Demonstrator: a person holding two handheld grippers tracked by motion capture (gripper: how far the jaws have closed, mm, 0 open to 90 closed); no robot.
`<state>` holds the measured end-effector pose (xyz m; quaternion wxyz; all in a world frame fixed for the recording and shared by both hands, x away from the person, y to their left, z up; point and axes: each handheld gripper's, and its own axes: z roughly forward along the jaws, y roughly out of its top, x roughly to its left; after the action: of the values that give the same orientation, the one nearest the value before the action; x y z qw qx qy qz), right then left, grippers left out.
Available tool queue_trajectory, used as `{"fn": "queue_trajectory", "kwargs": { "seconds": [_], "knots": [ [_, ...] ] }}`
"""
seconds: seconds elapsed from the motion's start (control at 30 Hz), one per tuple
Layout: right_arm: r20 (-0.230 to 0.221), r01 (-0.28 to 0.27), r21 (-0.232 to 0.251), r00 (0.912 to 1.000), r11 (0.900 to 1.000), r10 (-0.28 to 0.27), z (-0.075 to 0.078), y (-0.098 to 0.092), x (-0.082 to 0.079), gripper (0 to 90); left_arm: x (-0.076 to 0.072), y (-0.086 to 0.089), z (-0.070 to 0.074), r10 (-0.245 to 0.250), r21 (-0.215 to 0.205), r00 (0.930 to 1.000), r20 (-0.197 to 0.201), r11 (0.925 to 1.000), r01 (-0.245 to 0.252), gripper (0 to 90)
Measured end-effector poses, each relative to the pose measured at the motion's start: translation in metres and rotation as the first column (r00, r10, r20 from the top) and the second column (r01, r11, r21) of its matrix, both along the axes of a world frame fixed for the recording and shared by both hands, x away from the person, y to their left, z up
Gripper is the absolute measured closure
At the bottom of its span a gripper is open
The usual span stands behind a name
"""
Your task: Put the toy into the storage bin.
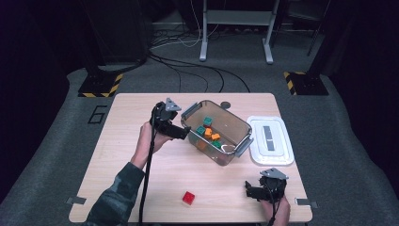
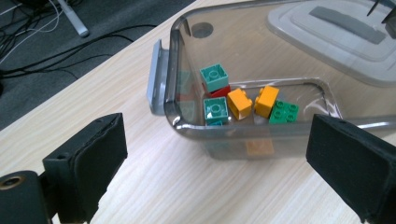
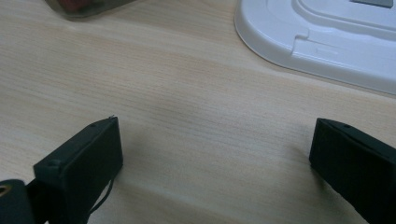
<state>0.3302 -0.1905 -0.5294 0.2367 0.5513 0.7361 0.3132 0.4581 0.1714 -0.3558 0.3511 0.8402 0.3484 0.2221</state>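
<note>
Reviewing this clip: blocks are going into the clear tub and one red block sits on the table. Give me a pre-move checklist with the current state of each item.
1. Left gripper free to pick: ok, fingers wide apart with nothing between them.
2. Right gripper free: ok, open above bare wood.
3. Clear plastic tub uncovered: ok, white plastic lid lies flat beside it on the wooden table.
4. Blocks already in the tub settled: ok, teal, orange and green plastic blocks rest on its floor.
5. Small red plastic block reachable: ok, alone near the table's front edge, between the two hands.
6. Tub latches out of the way: cannot tell.
</note>
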Motion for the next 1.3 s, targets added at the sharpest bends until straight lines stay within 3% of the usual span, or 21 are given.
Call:
{"fn": "queue_trajectory", "kwargs": {
  "seconds": [0.33, 0.6, 0.8, 1.3],
  "knots": [
    [0.0, 0.001, 0.0, 1.0, 1.0, -0.001, 0.0, 0.0, 0.0, 1.6, -0.025, 0.017, -0.016, 0.007, 0.002, 1.0, -0.004, 1.0, -0.007, 3.5],
    [0.0, 0.002, 0.0, 1.0, 1.0, -0.002, 0.0, 0.0, 0.0, 1.6, -0.041, 0.021, -0.038, 0.015, 0.008, 0.9989, -0.045, 0.9999, -0.014, 1.6],
    [0.0, 0.002, 0.0, 1.0, 1.0, -0.002, 0.0, 0.0, 0.0, 1.6, -0.055, 0.021, -0.053, 0.011, 0.0, 0.9982, -0.059, 0.9999, -0.011, 0.7],
    [-0.001, 0.003, 0.001, 1.0, 1.0, -0.003, 0.0, 0.0, 0.0, 1.6, -0.09, 0.008, -0.101, -0.031, -0.002, 0.9902, -0.136, 0.9995, 0.031, 0.1]
  ]
}}
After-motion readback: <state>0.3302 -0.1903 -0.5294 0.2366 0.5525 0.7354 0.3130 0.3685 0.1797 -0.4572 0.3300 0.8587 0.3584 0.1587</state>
